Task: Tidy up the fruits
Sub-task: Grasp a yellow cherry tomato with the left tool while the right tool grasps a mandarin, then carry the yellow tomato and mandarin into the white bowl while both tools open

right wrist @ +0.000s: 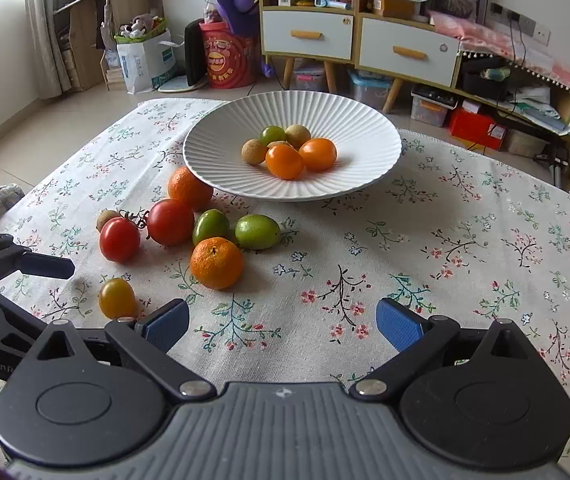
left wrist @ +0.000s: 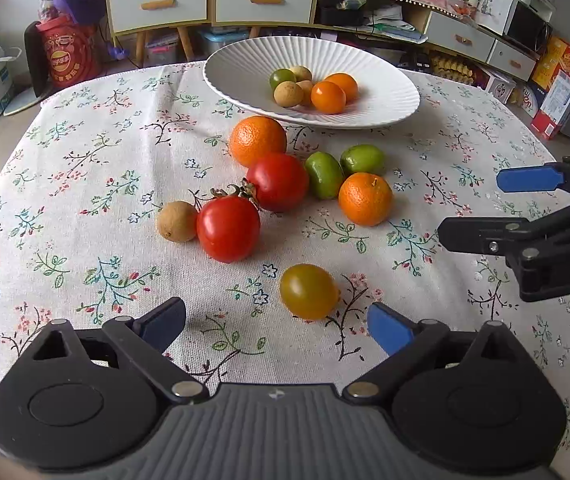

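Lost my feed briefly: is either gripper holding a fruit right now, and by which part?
Nothing is held. The left gripper and right gripper are both open and empty; the yellow-green tomato lies on the tablecloth, ungripped.

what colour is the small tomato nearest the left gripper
Yellow-green shading to amber: the small oval tomato lying just ahead of the open left gripper. It shows best in the left wrist view.

we hold our left gripper [left wrist: 276, 325] wide open, and our right gripper [right wrist: 282, 325] wide open beside it.
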{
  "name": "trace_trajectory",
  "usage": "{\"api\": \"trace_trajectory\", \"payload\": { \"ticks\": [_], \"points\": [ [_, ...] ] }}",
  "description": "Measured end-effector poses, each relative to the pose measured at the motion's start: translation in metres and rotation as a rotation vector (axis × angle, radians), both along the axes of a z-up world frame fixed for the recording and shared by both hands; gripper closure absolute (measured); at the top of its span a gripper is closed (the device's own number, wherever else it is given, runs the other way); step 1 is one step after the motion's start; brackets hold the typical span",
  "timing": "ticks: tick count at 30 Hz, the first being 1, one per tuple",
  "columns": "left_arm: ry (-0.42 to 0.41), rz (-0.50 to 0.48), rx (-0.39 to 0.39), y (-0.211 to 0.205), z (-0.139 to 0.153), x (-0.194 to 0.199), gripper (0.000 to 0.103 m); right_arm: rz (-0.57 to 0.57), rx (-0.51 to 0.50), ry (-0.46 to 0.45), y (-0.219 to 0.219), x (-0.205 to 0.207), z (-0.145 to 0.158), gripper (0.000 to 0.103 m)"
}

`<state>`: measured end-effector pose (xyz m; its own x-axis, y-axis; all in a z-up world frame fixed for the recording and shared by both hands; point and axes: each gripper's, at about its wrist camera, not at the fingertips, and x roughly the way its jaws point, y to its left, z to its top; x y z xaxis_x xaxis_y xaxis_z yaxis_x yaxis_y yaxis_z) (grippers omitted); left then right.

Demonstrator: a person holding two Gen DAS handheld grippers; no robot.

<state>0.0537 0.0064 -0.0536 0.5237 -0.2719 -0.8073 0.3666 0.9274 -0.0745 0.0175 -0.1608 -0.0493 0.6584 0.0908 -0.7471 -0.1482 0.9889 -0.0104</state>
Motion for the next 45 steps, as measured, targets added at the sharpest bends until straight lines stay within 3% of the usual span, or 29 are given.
{"api": "trace_trajectory", "payload": {
  "ticks": [4,7,14,22,30,38,45],
  "points": [
    [-0.006,-0.019,-0.01,-0.004,0.0,0.001,0.023,-0.001,-0.012,0.013,0.003,0.004,-0.005,0.003],
    [-0.012,-0.04,-0.028,-0.005,0.002,0.0,0.037,0.006,-0.014,0.014,0.008,0.006,-0.005,0.003],
    [-0.006,-0.063,-0.061,-0.006,0.004,0.003,0.081,0.027,-0.012,0.014,0.02,0.012,-0.005,0.004],
    [0.013,-0.056,-0.057,-0.002,0.008,0.002,0.081,0.054,0.0,0.023,0.03,0.02,-0.001,0.016],
    [0.008,-0.06,-0.064,0.002,0.014,0.001,0.081,0.056,-0.001,0.056,0.035,0.03,-0.006,0.044],
    [0.011,-0.053,-0.061,0.007,0.015,0.002,0.081,0.053,-0.01,0.076,0.042,0.036,-0.011,0.063],
    [0.011,-0.05,-0.062,0.008,0.015,0.002,0.081,0.06,-0.018,0.073,0.044,0.038,-0.009,0.07]
  ]
}}
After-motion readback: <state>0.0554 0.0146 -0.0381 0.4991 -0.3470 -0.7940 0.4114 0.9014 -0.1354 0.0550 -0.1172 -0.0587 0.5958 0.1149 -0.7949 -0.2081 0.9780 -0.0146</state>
